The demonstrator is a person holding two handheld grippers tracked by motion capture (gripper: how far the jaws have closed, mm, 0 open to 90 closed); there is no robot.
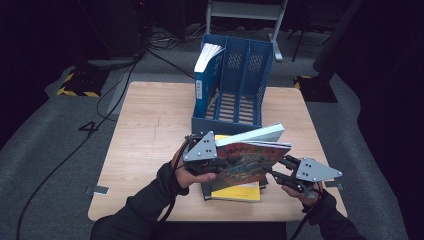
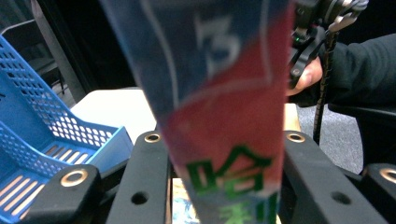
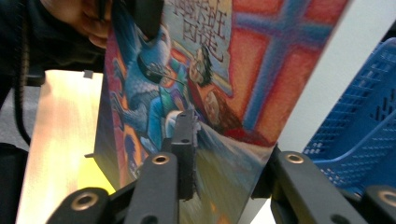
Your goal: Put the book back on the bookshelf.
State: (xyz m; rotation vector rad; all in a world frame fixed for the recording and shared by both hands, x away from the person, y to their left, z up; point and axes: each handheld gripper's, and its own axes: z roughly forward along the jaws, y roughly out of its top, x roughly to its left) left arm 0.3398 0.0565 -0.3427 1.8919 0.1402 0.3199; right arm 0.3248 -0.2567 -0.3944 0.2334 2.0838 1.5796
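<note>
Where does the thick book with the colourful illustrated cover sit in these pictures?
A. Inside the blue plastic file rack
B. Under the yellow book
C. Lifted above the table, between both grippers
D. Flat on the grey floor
C: the illustrated book is raised above the wooden table, with the left gripper at its spine and the right gripper at its other side.

Tabletop surroundings
Blue file rack [image 1: 240, 82] at far edge, blue book [image 1: 205, 75] upright in left slot; yellow book [image 1: 237, 191] lying flat
</note>
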